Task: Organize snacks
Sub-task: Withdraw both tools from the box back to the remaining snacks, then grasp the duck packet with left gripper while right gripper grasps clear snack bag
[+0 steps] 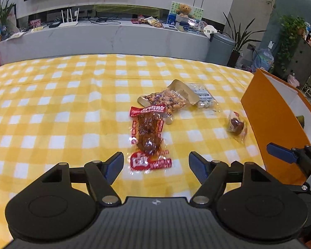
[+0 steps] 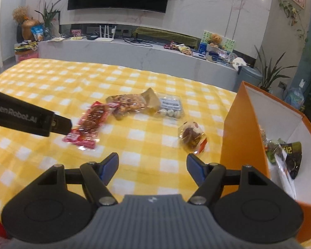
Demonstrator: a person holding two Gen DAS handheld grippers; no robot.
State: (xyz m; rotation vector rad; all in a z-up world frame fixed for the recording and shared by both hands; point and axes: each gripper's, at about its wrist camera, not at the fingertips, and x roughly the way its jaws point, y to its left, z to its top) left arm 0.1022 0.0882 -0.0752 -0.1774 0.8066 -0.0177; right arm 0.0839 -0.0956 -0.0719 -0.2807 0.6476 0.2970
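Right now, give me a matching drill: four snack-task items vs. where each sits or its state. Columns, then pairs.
Things:
1. red meat packet
2. small round snack
3. orange box
4. right gripper

Descriptions:
A. open, nothing between its jaws
B. stands at the table's right edge, some snacks already inside
C. lies just ahead of the left gripper
D. alone on the cloth, close beside the box

Pairs: 1-C, 2-D, 3-B, 4-A

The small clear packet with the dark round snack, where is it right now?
The small clear packet lies on the checked tablecloth, just left of the orange box and right of the red packet.
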